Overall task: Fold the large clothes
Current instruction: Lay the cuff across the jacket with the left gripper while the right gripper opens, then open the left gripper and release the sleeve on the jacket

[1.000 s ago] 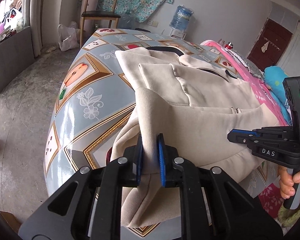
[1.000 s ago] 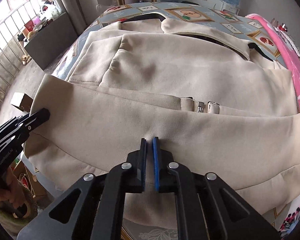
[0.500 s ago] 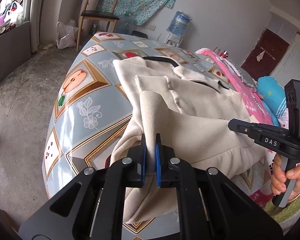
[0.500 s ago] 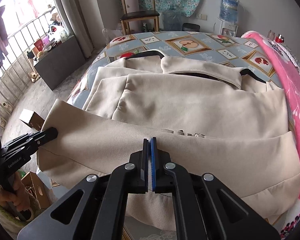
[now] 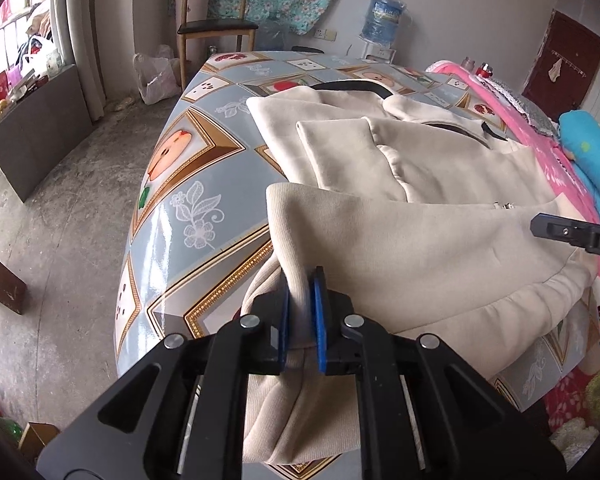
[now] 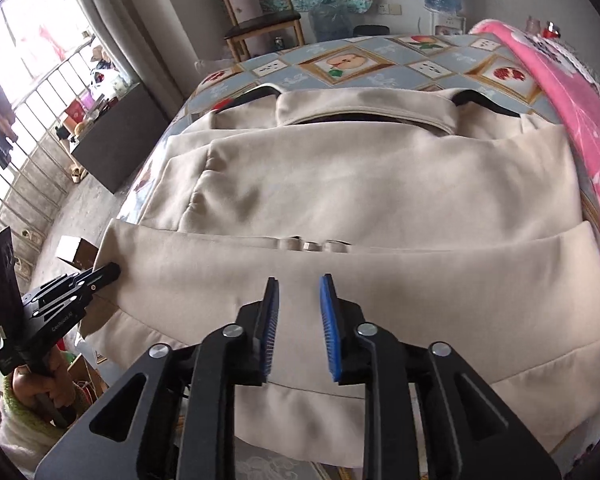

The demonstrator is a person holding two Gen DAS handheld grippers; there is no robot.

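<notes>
A beige jacket [image 5: 420, 248] lies spread on the patterned table [image 5: 188, 184], its lower part folded up over the body. My left gripper [image 5: 301, 280] is shut on a ribbed corner of the jacket's hem at the table's near left edge. In the right wrist view the same gripper [image 6: 108, 270] sits at the fold's left end. My right gripper [image 6: 299, 284] hovers just above the jacket [image 6: 360, 200] near the middle of the fold, its jaws opening with no cloth between the pads. Its tip [image 5: 540, 226] shows at the right in the left wrist view.
A pink blanket [image 6: 572, 112] runs along the table's right side. A wooden chair [image 5: 216, 28] and a water bottle [image 5: 384, 16] stand beyond the far end. A dark cabinet [image 5: 40, 136] and a small box [image 5: 4, 288] are on the floor to the left.
My right gripper has let go of the jacket's hem, its jaws have parted and it has drawn back and up. My left gripper keeps its hold on the corner.
</notes>
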